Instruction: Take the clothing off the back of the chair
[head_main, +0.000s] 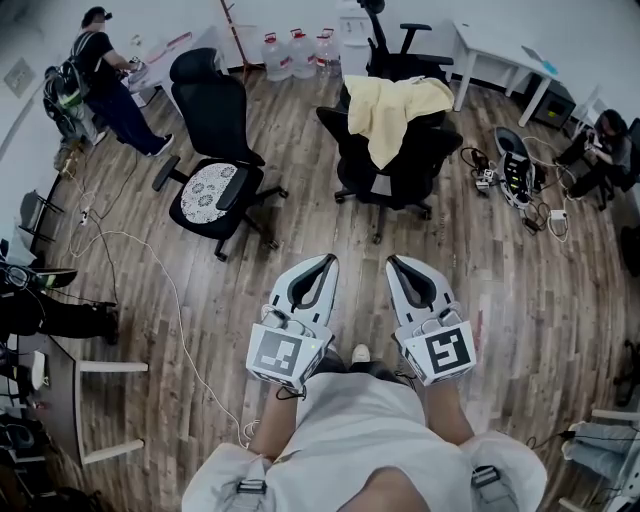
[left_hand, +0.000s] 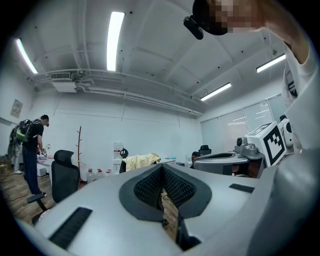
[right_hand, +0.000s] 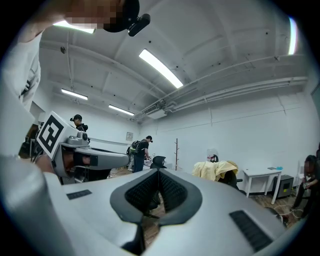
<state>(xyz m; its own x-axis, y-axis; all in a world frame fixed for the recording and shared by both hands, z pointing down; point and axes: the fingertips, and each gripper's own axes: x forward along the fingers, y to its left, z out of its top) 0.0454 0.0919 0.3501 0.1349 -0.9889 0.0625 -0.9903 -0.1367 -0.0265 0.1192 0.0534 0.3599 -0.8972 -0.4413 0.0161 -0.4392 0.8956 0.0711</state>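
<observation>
Left gripper (head_main: 328, 262), right gripper (head_main: 394, 262) closed, clothing (head_main: 392, 108) on chair (head_main: 402, 168) ahead

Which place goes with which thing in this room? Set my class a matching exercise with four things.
Things:
1 yellow garment
2 water jugs
3 white table
4 lace-seat chair

Places:
A on the floor by the far wall
B top right of the head view
C draped over the back of a black chair
D left of the draped chair

Pairs: 1-C, 2-A, 3-B, 4-D
</observation>
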